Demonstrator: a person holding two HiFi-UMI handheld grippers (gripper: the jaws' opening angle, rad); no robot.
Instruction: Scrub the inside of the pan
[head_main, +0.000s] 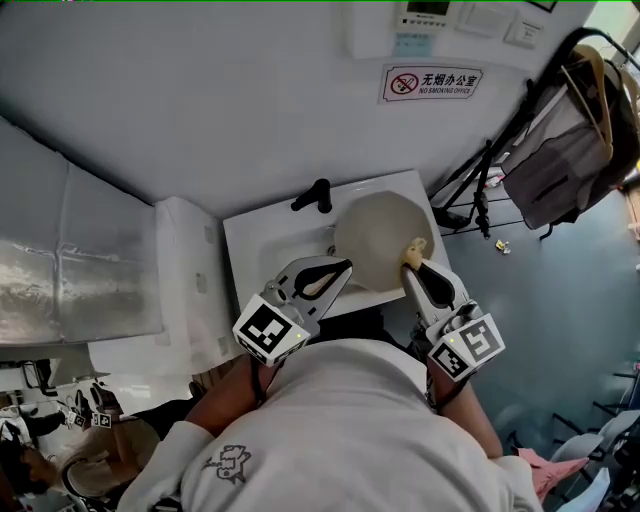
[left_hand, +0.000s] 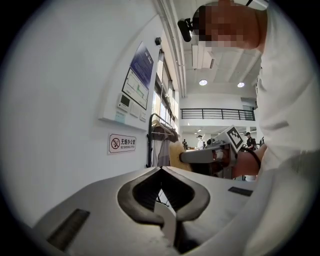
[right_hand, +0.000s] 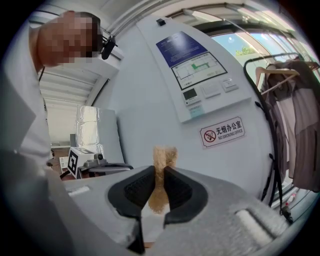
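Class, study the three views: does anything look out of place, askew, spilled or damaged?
Nothing spilled or damaged shows. One oddity: the right gripper pinches the tan sponge so that its end sticks out past the jaws, and in the head view it sits at the rim of the pan, not inside it.

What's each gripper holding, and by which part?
Right gripper: tan scrubbing sponge, jaws pinching all but its protruding far end. Left gripper: jaws shut on nothing visible.
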